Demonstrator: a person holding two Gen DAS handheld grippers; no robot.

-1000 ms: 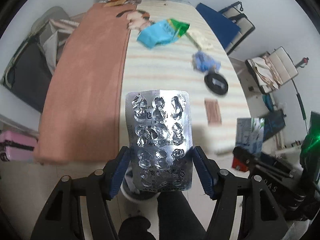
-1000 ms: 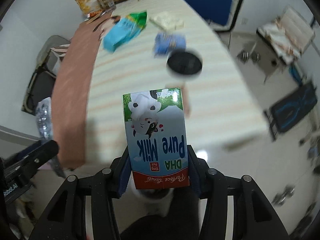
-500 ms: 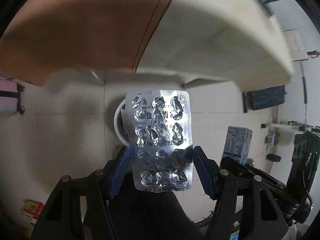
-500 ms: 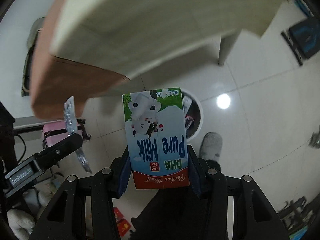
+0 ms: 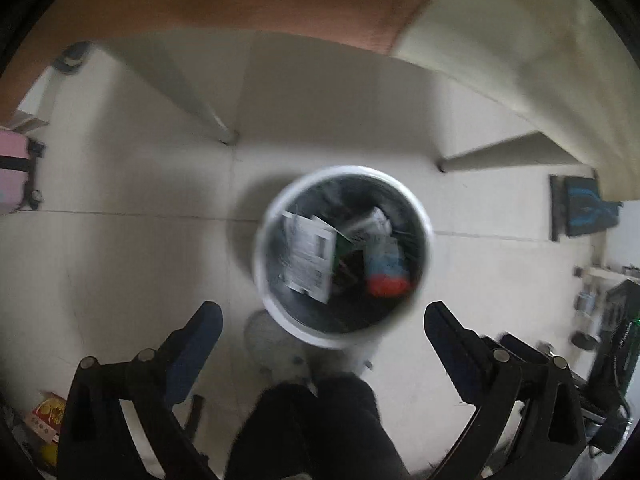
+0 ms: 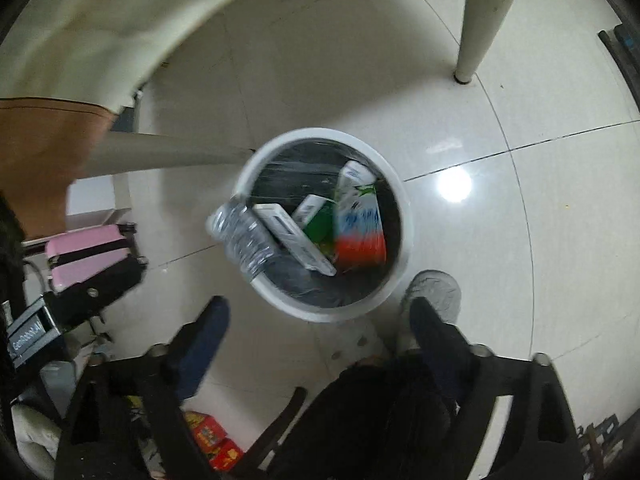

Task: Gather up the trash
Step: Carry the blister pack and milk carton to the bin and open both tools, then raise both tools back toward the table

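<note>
The milk carton (image 6: pixel 362 220) and blister pack (image 6: pixel 240 236) lay inside the white bin (image 6: pixel 402 240) on the floor, straight below and ahead of both tongs, the left gripper (image 5: pixel 322 336) and right gripper (image 6: pixel 320 320) each spread wide and empty, neither clearly nearer.

A lived-in home room: a white waste bin (image 6: pixel 394 276) lined with a black bag stands on glossy pale floor tiles (image 6: pixel 520 208). Beyond the bin rise cream table legs (image 6: pixel 486 20); well to the left of the bin sits a pink suitcase (image 6: pixel 86 254)
</note>
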